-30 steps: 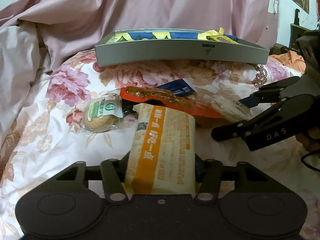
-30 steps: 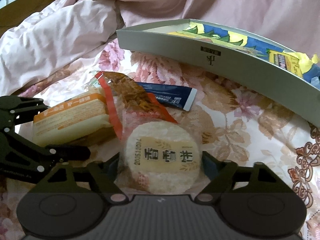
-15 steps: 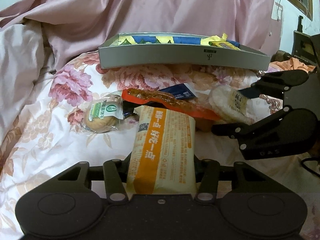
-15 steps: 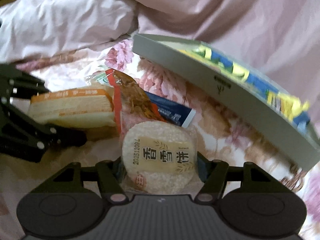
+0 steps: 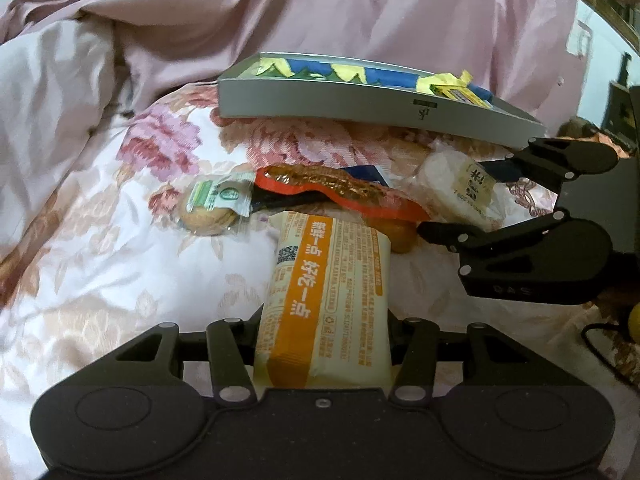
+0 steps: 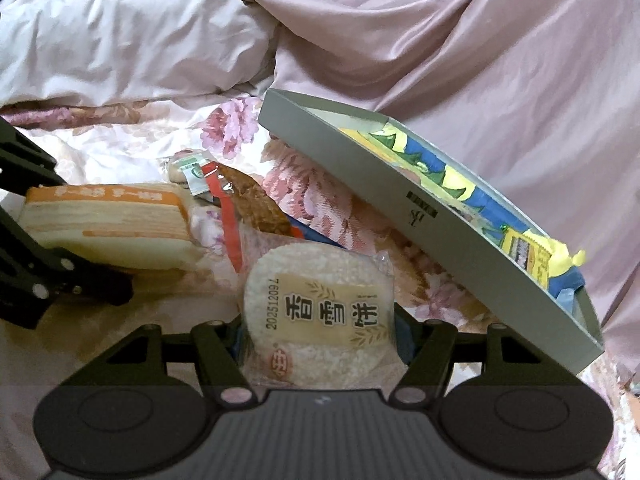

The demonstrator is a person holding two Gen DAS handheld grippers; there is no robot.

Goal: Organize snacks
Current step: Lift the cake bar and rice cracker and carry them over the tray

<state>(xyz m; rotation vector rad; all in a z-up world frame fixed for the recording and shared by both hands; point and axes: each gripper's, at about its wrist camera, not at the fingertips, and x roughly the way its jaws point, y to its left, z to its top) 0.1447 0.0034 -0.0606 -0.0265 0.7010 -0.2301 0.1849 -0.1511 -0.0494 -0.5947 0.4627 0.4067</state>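
Floral pink-and-white quilted bedspread, rumpled mauve satin sheet behind. Left gripper jaws pinch orange-and-cream wrapped cake; right gripper jaws pinch round white rice cracker packet.

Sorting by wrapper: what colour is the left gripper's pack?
Orange and cream rectangular snack pack; clearest in left wrist view.

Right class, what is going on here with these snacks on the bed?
A person is sorting snacks with two handheld grippers. The left gripper is shut on an orange-and-cream wrapped cake bar; the right gripper is shut on a round white rice cracker in clear wrap. The grey cardboard tray beyond already holds some packets. Other snacks lie on the floral quilt.
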